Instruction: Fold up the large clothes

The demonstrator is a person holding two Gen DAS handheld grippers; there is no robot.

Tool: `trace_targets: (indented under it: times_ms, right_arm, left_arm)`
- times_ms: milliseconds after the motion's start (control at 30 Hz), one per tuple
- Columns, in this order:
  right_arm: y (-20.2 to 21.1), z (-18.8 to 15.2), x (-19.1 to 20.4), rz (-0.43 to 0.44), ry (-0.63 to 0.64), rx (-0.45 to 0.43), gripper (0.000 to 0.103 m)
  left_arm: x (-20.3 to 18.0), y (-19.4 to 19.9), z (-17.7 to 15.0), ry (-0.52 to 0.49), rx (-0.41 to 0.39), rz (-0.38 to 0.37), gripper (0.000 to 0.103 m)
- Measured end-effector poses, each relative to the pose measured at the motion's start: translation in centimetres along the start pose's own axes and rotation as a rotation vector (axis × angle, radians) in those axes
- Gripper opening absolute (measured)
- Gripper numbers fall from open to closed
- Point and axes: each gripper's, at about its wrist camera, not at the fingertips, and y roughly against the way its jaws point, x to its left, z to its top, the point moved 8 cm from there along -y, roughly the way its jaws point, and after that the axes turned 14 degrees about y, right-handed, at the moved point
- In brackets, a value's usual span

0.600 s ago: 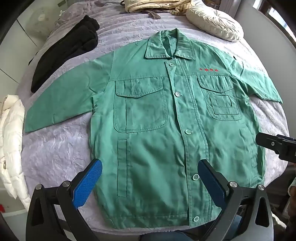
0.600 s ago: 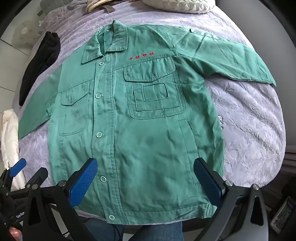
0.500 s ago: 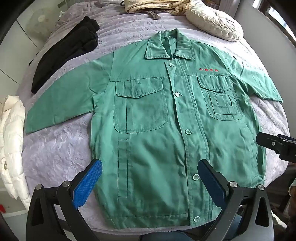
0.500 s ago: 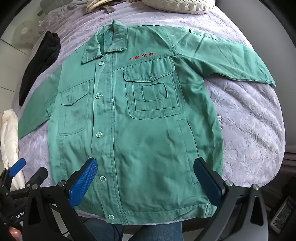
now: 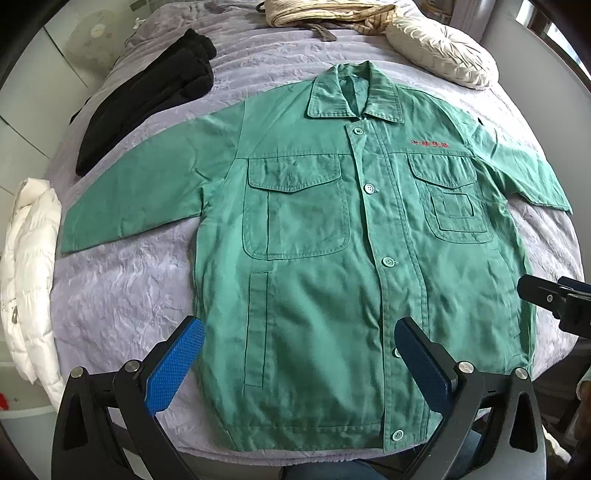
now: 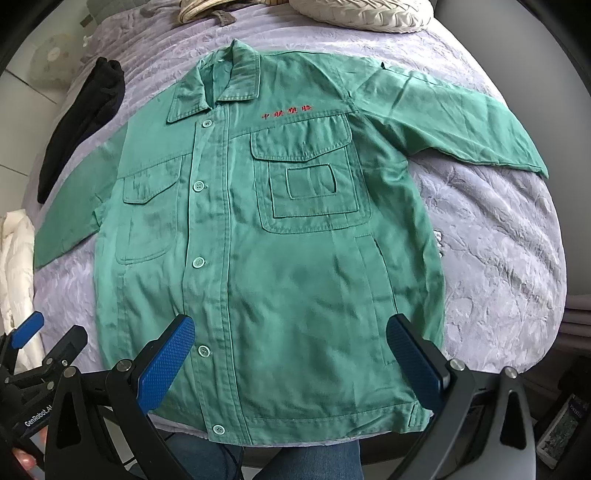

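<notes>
The jacket [image 5: 332, 258] lies flat and face up on the purple bedspread [image 5: 118, 295], buttoned down the front, collar at the far end, hem at the near edge just above your knees. Starting at the left: a white puffy coat [image 5: 29, 266] hangs at the bed's left edge, and just past it a black garment [image 5: 147, 99] stretches along the far left of the bed, apart from the jacket. The jacket's left-side sleeve [image 5: 136, 199] runs out flat toward that white coat. Now your left gripper [image 5: 299, 360] hovers over the lower hem on that side, jaws spread wide, blue pads apart, nothing between them but the cloth below. Move across the row of buttons, past the chest pocket with red lettering [image 6: 287, 110] above it, and there's your right gripper [image 6: 291, 363], pointing down over the hem's right half, jaws likewise spread wide and gripping nothing. The right-side sleeve [image 6: 461, 125] reaches out flat across the bedspread toward the right edge. Up at the far end, a cream pillow [image 5: 443, 55] sits beyond the collar, beside a striped bundle [image 5: 332, 11].
</notes>
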Motion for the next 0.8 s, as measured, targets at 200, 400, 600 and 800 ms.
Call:
trace_targets:
  times_ms: [200, 400, 600, 800]
  right_arm:
    - [-0.06, -0.09, 0.09, -0.002, 0.004, -0.002, 0.103]
    - [0.09, 0.04, 0.17, -0.006, 0.005, -0.004, 0.103]
    - [0.18, -0.03, 0.03, -0.007, 0.001, -0.005, 0.103]
    - [0.19, -0.07, -0.02, -0.007, 0.002, -0.006, 0.103]
  left_arm:
    - [0.52, 0.34, 0.10, 0.008, -0.029, 0.023, 0.103]
    - [0.46, 0.35, 0.27, 0.017, -0.055, -0.005, 0.103]
    - [0.43, 0.37, 0.09, 0.011, -0.038, 0.007, 0.103]
    - [0.43, 0.26, -0.22, 0.012, -0.009, 0.013, 0.103]
